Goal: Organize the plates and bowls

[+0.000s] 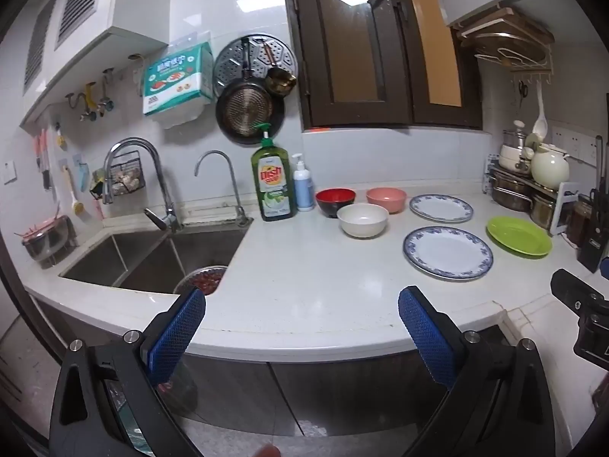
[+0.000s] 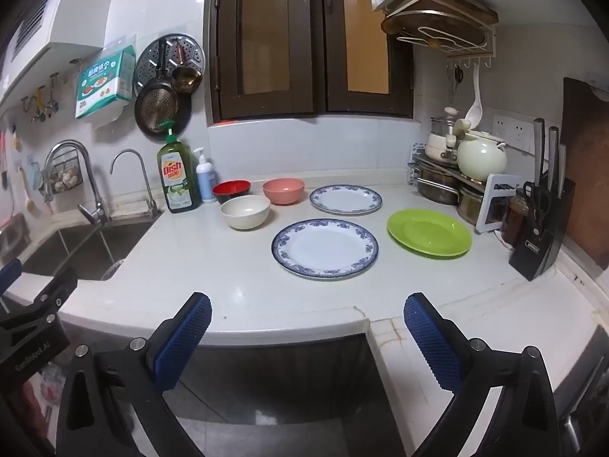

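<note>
On the white counter stand a red-and-black bowl, a pink bowl and a cream bowl, all apart. A small blue-rimmed plate lies behind a larger blue-rimmed plate; a green plate lies to the right. The left wrist view shows them too: red bowl, pink bowl, cream bowl, small plate, large plate, green plate. My left gripper and right gripper are open and empty, held off the counter's front edge.
A sink with two taps is at the left, with a dish soap bottle and a pump bottle beside it. A pot rack with a teapot and a knife block stand at the right. Pans hang on the wall.
</note>
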A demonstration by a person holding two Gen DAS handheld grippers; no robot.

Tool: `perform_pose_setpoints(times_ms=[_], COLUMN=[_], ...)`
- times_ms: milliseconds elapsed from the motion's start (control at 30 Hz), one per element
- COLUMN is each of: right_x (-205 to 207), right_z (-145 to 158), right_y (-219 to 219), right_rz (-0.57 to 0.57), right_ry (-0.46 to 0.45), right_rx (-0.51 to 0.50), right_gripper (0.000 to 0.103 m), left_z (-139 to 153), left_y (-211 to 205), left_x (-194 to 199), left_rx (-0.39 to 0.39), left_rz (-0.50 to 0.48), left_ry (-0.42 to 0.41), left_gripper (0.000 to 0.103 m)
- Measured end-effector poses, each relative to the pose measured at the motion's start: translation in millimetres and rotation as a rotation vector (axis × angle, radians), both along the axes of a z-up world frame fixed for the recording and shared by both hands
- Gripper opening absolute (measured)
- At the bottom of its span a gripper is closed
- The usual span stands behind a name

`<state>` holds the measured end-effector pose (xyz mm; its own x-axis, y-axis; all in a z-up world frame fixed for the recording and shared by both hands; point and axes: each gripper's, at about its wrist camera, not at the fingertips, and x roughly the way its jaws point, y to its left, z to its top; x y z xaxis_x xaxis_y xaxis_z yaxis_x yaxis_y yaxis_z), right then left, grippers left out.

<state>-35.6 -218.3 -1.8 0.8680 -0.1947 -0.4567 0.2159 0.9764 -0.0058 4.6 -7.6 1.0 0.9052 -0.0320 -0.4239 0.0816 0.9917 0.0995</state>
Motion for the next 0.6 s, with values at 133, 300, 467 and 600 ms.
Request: perform_pose_setpoints(times_ms=[133,300,467,600], right_x=[-2,-12,-17,-14], right_z=[1,11,12,12], right_y=[0,-6,-9,-3], right_rz=[-0.002,-0.011,-0.011,-0.01], right_ry=[0.001,-0.003,-0.013,-0.018], right_rx=[0.002,0.003,-0.002,-0.006], right_gripper=[0.102,0.102,0.102,0.102], left_z=[-3,1,6,7], left_y=[-16,-4,-1,0], left_x=[-4,-9,-11,-12], left_rx=[0.027,-0.003,-0.017,-0.02], left_rz=[-0.031,-0.029,-0.025,-0.03], left_ry=[-0.024,-0.043,-0.059,-0.055], left_gripper=[0.103,0.103,0.103,0.103])
